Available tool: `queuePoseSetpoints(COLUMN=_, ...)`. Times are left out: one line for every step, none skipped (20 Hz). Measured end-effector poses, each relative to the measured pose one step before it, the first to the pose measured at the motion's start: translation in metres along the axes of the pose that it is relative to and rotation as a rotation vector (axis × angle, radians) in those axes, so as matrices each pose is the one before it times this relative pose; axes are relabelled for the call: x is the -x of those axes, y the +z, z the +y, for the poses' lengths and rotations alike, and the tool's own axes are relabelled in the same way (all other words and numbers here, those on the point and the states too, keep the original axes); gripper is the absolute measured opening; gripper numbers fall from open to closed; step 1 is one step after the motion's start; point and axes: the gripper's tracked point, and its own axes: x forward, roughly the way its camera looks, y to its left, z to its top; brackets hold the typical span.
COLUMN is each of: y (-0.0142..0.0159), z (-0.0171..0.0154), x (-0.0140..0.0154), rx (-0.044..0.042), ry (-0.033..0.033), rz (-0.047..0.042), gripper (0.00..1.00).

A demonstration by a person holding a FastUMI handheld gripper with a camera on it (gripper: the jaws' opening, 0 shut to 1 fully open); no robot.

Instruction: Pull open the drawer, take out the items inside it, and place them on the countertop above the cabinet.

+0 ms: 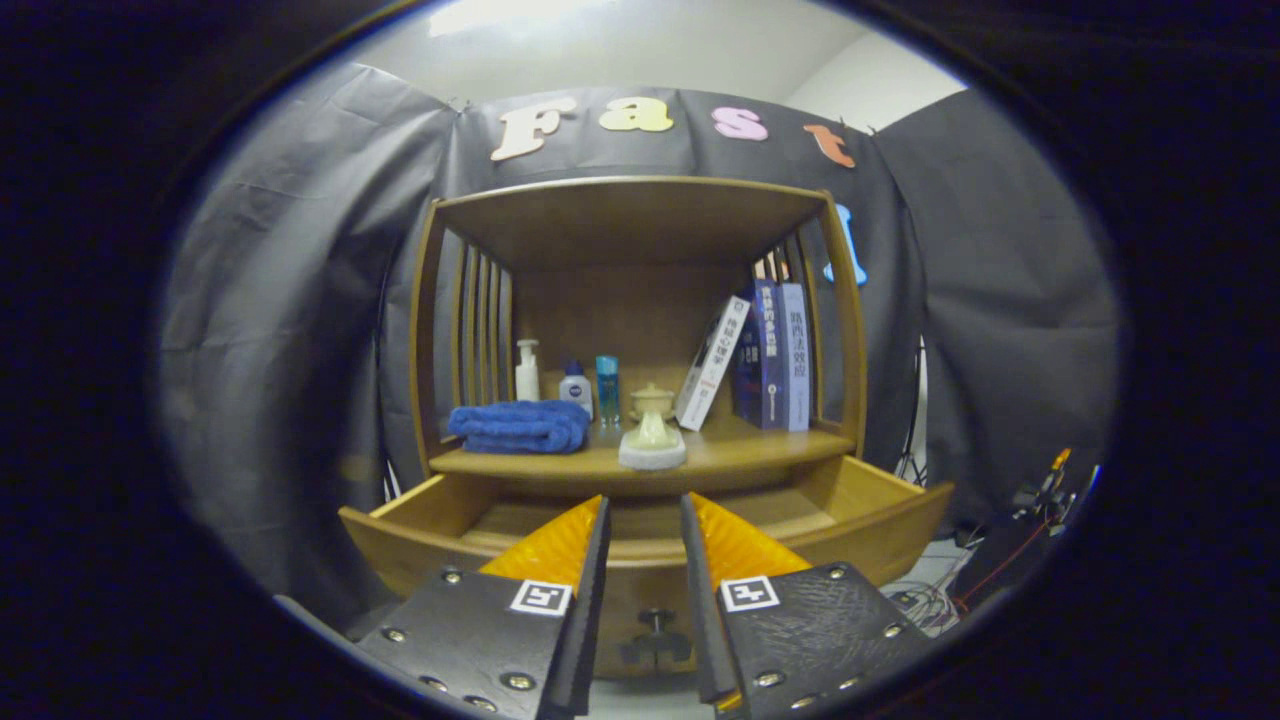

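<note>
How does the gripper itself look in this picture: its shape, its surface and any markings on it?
The gripper has two wedge-shaped fingers that taper forward to narrow tips. Each finger sits on a dark, textured plate fixed with round metal screws. Each plate carries a small square black-and-white marker near the finger's base. No cable shows on it.

— What closes the booth in?

— Dark grey cloth (270, 330), creased and hung as walls on the left, behind and on the right.

— And above it?

— A pale ceiling (640, 45) with a bright patch of light near the top left, and a white wall (870, 90) showing over the cloth on the right.

— Any furniture?

— A wooden cabinet (845, 330) with slatted sides and an open shelf bay under a flat top.

— The floor?

— A light floor (935, 580) shows at the lower right, with tangled cables (925, 605) beside some dark equipment (1020, 540).
</note>
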Motion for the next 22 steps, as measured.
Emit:
queuePoseSetpoints(y=-0.00682, z=-0.00199, x=0.00125, rx=0.00085, ry=-0.00935, rz=0.00706, gripper=0.4)
queuePoseSetpoints(y=-0.00776, z=-0.00387, x=0.00031, rx=-0.00133, ry=-0.01159, rz=0.01113, gripper=0.4)
queuePoseSetpoints(y=-0.00624, z=-0.00123, x=-0.00126, rx=-0.00557, ry=-0.00316, rz=0.01377, gripper=0.4)
queuePoseSetpoints(y=-0.00653, z=0.00043, x=-0.00182, rx=-0.00319, ry=0.00455, rz=0.01515, gripper=0.4)
queuePoseSetpoints(y=-0.00631, z=0.00015, x=-0.00197, rx=0.0022, ry=0.0031, rz=0.01716, gripper=0.4)
queuePoseSetpoints(y=-0.00537, z=-0.00049, x=-0.0022, rx=0.0069, ry=0.00236, rz=0.01683, gripper=0.4)
queuePoseSetpoints(y=-0.00559, z=-0.00011, x=-0.00138, rx=0.00446, ry=0.00247, rz=0.01549, gripper=0.4)
queuePoseSetpoints(y=-0.00502, z=0.00076, x=-0.00207, rx=0.00022, ry=0.00323, rz=0.01359, gripper=0.4)
queuePoseSetpoints(y=-0.004, z=0.00171, x=-0.00186, rx=-0.00292, ry=0.00556, rz=0.00983, gripper=0.4)
queuePoseSetpoints(y=-0.00268, z=0.00086, x=-0.00232, rx=-0.00296, ry=0.00287, rz=0.00699, gripper=0.4)
queuePoseSetpoints(y=-0.00278, z=0.00001, x=-0.00127, rx=-0.00045, ry=-0.00028, rz=0.00545, gripper=0.4)
queuePoseSetpoints(y=-0.00226, z=-0.0014, x=-0.00177, rx=0.00088, ry=-0.00966, rz=0.00435, gripper=0.4)
queuePoseSetpoints(y=-0.00172, z=-0.00171, x=-0.0023, rx=-0.00202, ry=-0.0073, rz=0.00334, gripper=0.4)
queuePoseSetpoints(y=-0.00098, z=0.00053, x=-0.00305, rx=-0.00297, ry=-0.00206, rz=0.00432, gripper=0.4)
queuePoseSetpoints(y=-0.00231, z=0.00127, x=-0.00093, rx=-0.00038, ry=0.00057, rz=0.00528, gripper=0.4)
queuePoseSetpoints(y=-0.00198, z=-0.00171, x=-0.00221, rx=0.00583, ry=-0.0085, rz=0.00947, gripper=0.4)
queuePoseSetpoints(y=-0.0019, z=-0.00083, x=-0.00204, rx=0.00578, ry=-0.00248, rz=0.01006, gripper=0.4)
queuePoseSetpoints(y=-0.00357, z=0.001, x=-0.00135, rx=0.01256, ry=-0.00124, rz=0.01656, gripper=0.47)
queuePoseSetpoints(y=0.00071, z=-0.00215, x=0.00012, rx=0.00894, ry=-0.01137, rz=-0.00341, gripper=0.53)
queuePoseSetpoints(y=-0.00229, z=-0.00338, x=-0.0016, rx=0.0037, ry=-0.01003, rz=0.00643, gripper=0.6)
queuePoseSetpoints(y=-0.00293, z=-0.00186, x=0.0015, rx=-0.00773, ry=-0.00364, rz=0.00712, gripper=0.67)
queuePoseSetpoints(y=-0.00075, z=-0.00042, x=-0.00172, rx=-0.01612, ry=0.00397, rz=0.0023, gripper=0.73)
